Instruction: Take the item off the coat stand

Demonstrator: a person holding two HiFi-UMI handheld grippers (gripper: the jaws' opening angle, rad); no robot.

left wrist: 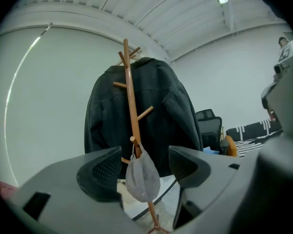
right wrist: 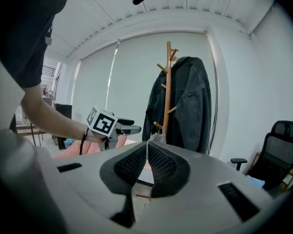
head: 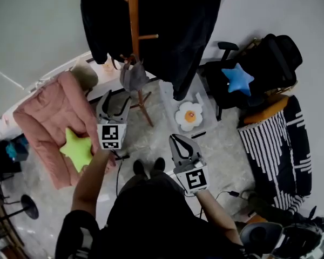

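Note:
A wooden coat stand [head: 133, 15] stands ahead with a dark jacket [head: 178, 31] draped over it. A grey cap [head: 133, 76] hangs from one of its low pegs. My left gripper [head: 117, 98] is open and points at the cap from a short way off, apart from it. In the left gripper view the cap [left wrist: 142, 177] shows in the gap of the left gripper [left wrist: 143, 153], below the stand's pole [left wrist: 131, 106]. My right gripper [head: 175, 138] is held lower and nearer my body, shut on nothing. In its own view the right gripper [right wrist: 147, 146] faces the stand [right wrist: 168, 87] and jacket [right wrist: 193, 106].
A pink sofa [head: 48, 117] with a green star cushion [head: 78, 149] is at the left. A flower-shaped cushion [head: 189, 115] lies on the floor by the stand's base. At the right are a black chair [head: 270, 58] with a blue star cushion [head: 238, 79] and a striped cloth [head: 283, 150].

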